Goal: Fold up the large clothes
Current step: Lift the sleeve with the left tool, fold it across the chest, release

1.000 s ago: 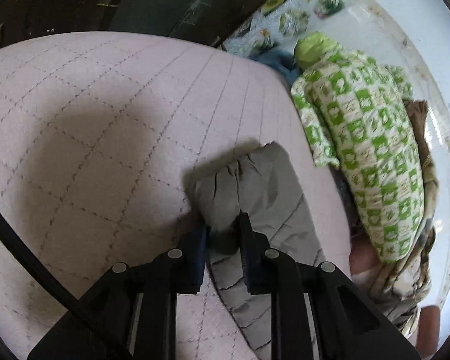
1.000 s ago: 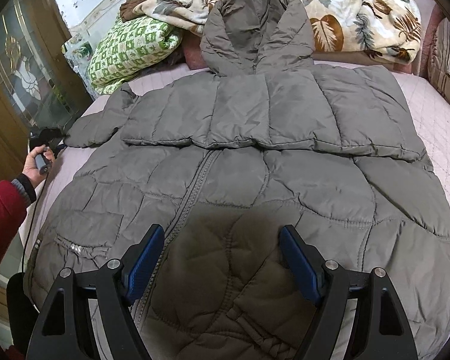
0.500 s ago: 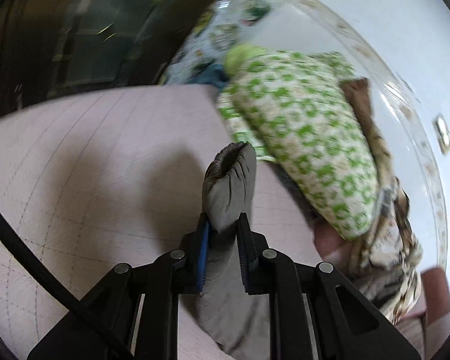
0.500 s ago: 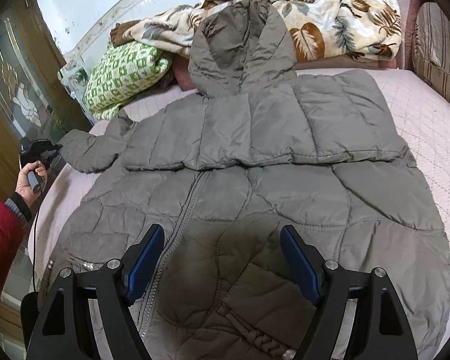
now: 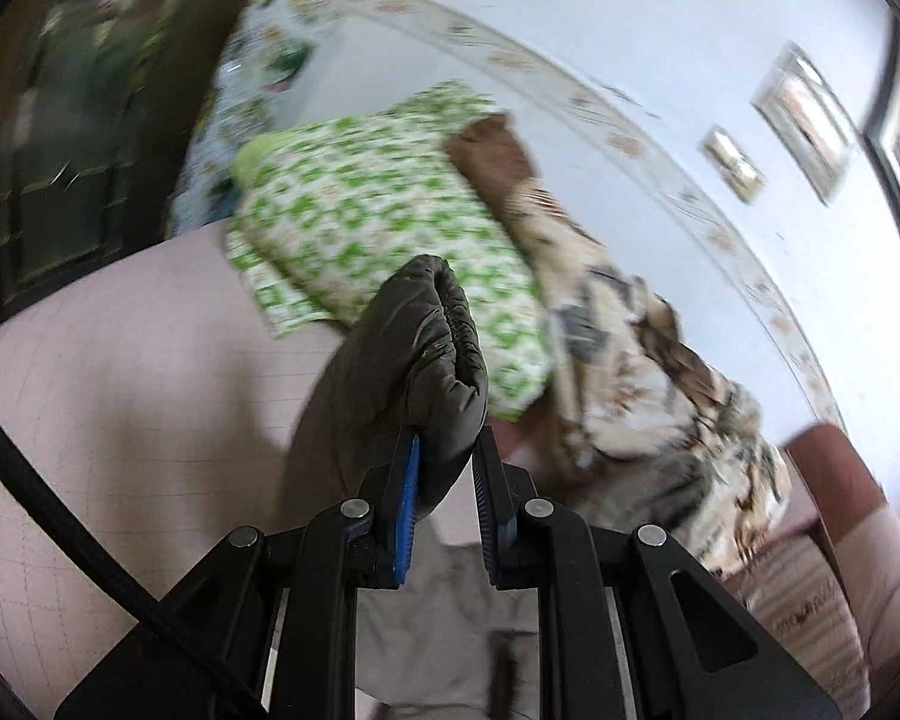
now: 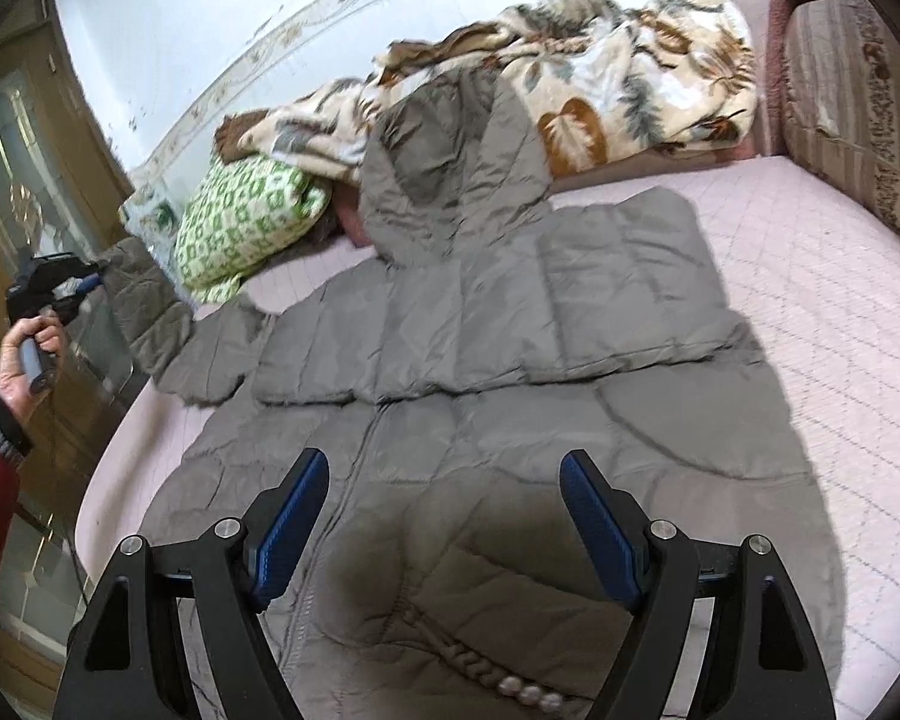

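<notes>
Left gripper (image 5: pixel 447 450) pinches the grey puffy jacket's (image 6: pixel 480 372) lifted sleeve (image 5: pixel 408 360)

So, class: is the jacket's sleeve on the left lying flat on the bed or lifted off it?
Lifted. The left gripper is shut on the sleeve's cuff, and the sleeve hangs off the bed in the right wrist view.

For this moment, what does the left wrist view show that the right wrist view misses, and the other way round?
Only the left wrist view: close up, the left tongs shut on the jacket's sleeve cuff, and framed pictures on the wall.

Only the right wrist view: the whole grey jacket spread on the bed, its hood against the bedding, the open, empty right tongs, and the person's hand on the other tool.

Both: the green patterned pillow, the leaf-print blanket and the pink quilted bedcover.
</notes>
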### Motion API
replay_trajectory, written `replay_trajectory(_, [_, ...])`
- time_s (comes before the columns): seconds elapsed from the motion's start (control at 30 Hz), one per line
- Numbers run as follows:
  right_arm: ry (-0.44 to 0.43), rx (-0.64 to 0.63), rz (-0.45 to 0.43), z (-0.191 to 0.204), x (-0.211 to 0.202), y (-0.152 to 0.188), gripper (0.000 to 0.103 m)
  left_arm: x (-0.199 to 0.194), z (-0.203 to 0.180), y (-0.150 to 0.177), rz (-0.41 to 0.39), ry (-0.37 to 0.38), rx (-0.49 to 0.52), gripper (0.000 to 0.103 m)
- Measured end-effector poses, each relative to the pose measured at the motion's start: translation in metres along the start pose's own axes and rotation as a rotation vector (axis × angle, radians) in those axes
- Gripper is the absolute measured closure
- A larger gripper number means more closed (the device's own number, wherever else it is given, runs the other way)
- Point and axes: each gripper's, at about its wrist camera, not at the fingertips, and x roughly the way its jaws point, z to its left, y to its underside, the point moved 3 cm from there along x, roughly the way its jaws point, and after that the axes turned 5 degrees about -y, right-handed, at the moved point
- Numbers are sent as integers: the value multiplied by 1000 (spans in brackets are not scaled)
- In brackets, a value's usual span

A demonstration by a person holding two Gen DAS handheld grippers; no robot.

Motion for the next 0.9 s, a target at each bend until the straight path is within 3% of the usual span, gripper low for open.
replay_trajectory(0.23, [-19,70,-59,-24,-23,-10,20,-36,-106,22,16,116,126,86])
replay_trajectory(0.43, [-13,83,-94,-35,-36,-15,20,-54,-194,63,65,221,233,86])
replay_trajectory(0.53, [-12,98,-106,-43,-42,-16,20,-55,-234,95,111,274,267,86])
replay_trajectory(0.73, [-11,132,-126,-56,-49,-16,20,-28,-297,193,246,343,337,86])
replay_trajectory(0.9, [6,160,-163,-66,-59,-19,20,8,-321,273,368,329,361,86])
